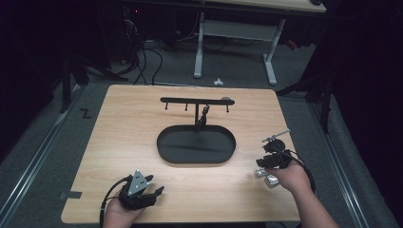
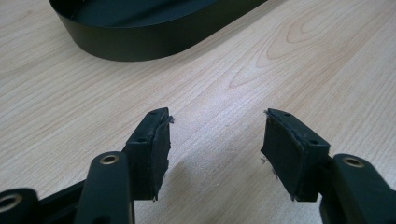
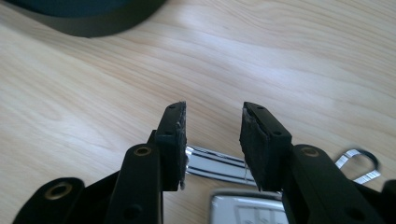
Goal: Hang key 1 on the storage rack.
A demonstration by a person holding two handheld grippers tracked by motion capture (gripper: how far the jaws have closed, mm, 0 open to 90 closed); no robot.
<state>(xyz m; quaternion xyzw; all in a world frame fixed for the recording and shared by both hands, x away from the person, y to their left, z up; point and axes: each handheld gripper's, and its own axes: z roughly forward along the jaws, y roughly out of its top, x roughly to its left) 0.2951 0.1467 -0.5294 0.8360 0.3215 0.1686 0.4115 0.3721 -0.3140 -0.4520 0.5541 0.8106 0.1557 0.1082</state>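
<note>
Here the watch lies crosswise between the right tool's parted jaws.

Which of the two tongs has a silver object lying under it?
The right tongs: a silver striped band lies on the table beneath them. The left tongs have bare wood.

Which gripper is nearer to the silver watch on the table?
Right. The right gripper is directly above the silver watch; the left gripper sits far across the table.

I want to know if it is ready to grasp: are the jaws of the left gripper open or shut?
Open. In the left gripper view its jaws stand wide apart, with bare table between them.
</note>
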